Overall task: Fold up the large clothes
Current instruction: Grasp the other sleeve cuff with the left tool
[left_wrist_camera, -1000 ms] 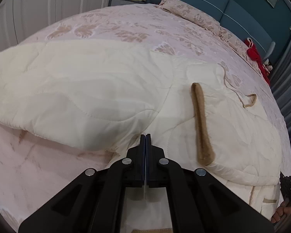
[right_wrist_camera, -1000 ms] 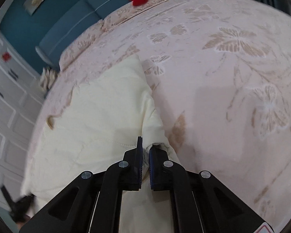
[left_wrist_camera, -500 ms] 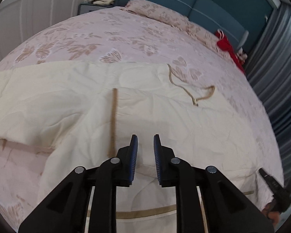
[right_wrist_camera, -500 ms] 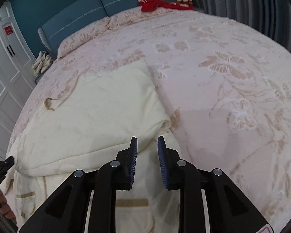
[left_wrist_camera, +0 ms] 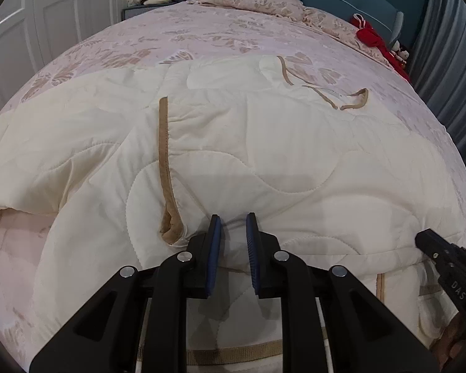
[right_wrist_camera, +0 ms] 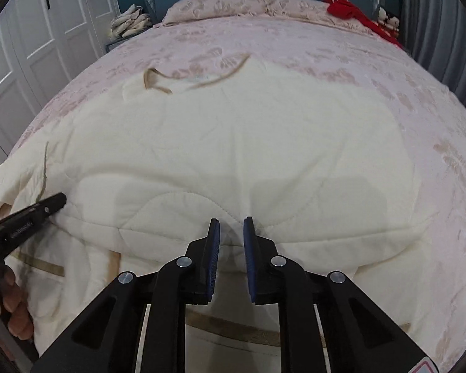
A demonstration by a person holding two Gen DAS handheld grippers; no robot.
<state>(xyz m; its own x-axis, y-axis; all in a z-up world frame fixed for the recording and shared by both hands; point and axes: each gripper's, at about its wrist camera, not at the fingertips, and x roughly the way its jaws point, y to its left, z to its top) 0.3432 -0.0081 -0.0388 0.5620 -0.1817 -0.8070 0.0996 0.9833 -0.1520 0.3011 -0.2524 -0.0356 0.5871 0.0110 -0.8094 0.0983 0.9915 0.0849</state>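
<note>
Both grippers now released; quilt (left_wrist_camera: 264, 155) flat on bed (left_wrist_camera: 202, 37)

Soft, even indoor light filled both views. Faint shadows lay on the cream quilt (left_wrist_camera: 264, 161) near the cameras. Fisheye distortion bulged the bed (right_wrist_camera: 326, 62) and blackened the corners; the right-wrist view looked slightly softer.

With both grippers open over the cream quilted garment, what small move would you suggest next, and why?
Probably lower the left gripper and right gripper onto the quilted garment's near folded edge and close: both stand open, holding nothing, just above that edge.
</note>
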